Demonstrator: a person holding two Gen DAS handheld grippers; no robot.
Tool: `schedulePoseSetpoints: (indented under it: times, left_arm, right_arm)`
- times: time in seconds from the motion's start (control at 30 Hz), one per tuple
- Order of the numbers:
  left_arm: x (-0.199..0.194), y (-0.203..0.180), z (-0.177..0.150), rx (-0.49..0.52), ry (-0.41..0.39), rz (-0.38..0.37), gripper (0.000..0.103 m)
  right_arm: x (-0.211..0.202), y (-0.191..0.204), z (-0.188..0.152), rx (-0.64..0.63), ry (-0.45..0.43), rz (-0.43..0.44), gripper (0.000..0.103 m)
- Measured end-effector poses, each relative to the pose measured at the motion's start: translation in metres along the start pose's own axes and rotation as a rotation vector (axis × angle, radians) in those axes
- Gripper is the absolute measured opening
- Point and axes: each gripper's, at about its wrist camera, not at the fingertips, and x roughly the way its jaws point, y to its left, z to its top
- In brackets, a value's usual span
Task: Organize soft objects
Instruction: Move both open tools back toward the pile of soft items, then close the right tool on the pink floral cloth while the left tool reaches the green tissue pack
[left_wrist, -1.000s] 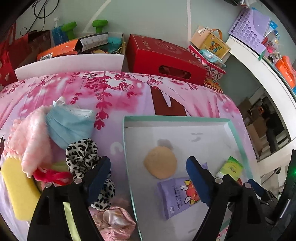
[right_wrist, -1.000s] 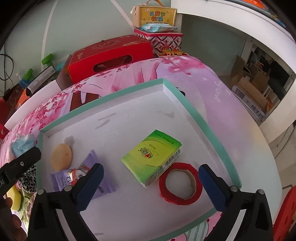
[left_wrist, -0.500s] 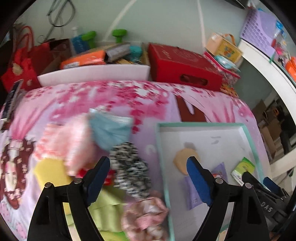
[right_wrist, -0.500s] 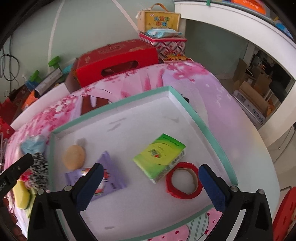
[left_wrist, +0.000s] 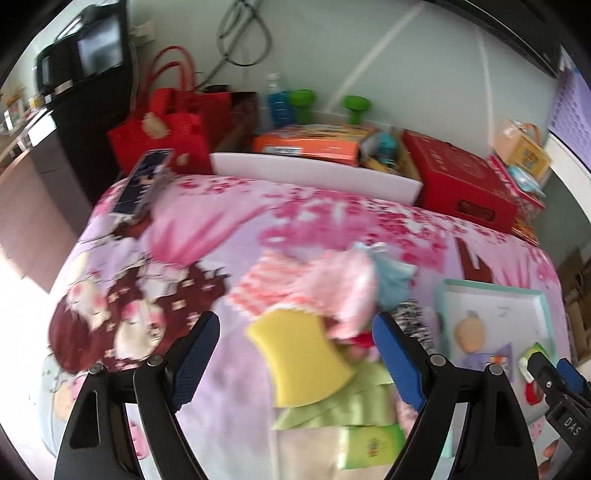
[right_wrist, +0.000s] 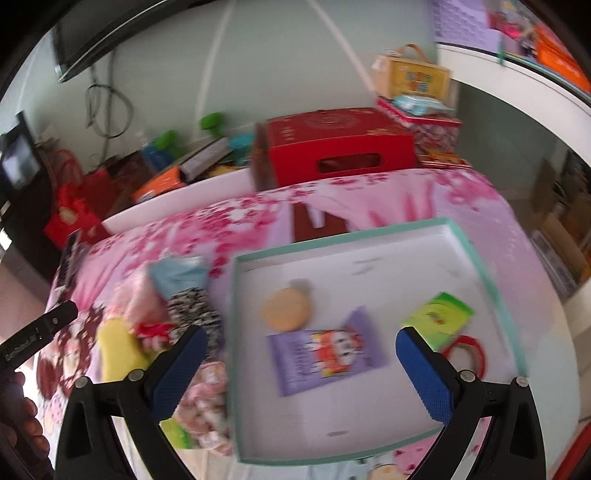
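Over the heap of soft things beside the tray (right_wrist: 476, 254), I am hovering my left gripper (left_wrist: 295, 354), jaws wide and empty, lining up the yellow sponge (left_wrist: 301, 356); next I am lowering and closing.

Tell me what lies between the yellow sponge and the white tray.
In the right wrist view, a black-and-white spotted scrunchie and a red item lie between the yellow sponge and the white tray.
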Motion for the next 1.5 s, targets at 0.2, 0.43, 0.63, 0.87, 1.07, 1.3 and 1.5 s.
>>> schedulePoseSetpoints:
  times: [0.2,0.43,0.63,0.87,1.07,1.3,1.5]
  left_arm:
    - [0.002,0.036,-0.016,-0.066,0.021,0.013,0.085]
    - [0.011,0.054,-0.036,-0.101,0.065,0.024,0.085]
    - [0.016,0.052,-0.055,-0.084,0.119,0.037,0.085]
    - [0.032,0.045,-0.08,-0.062,0.221,0.028,0.085]
    - [0.038,0.025,-0.089,-0.011,0.261,-0.023,0.085]
    - [0.041,0.008,-0.094,0.038,0.282,-0.039,0.085]
    - [0.049,0.016,-0.095,0.003,0.307,-0.021,0.085]
  right_arm:
    - [0.004,0.03,-0.01,-0.061,0.02,0.068,0.103]
    - [0.017,0.053,-0.025,-0.1,0.085,0.14,0.103]
    - [0.025,0.067,-0.035,-0.128,0.133,0.184,0.1]
    - [0.043,0.077,-0.046,-0.145,0.2,0.194,0.081]
    - [0.046,0.078,-0.049,-0.144,0.226,0.226,0.065]
    - [0.052,0.078,-0.054,-0.154,0.269,0.239,0.054]
    - [0.059,0.077,-0.057,-0.151,0.299,0.256,0.045]
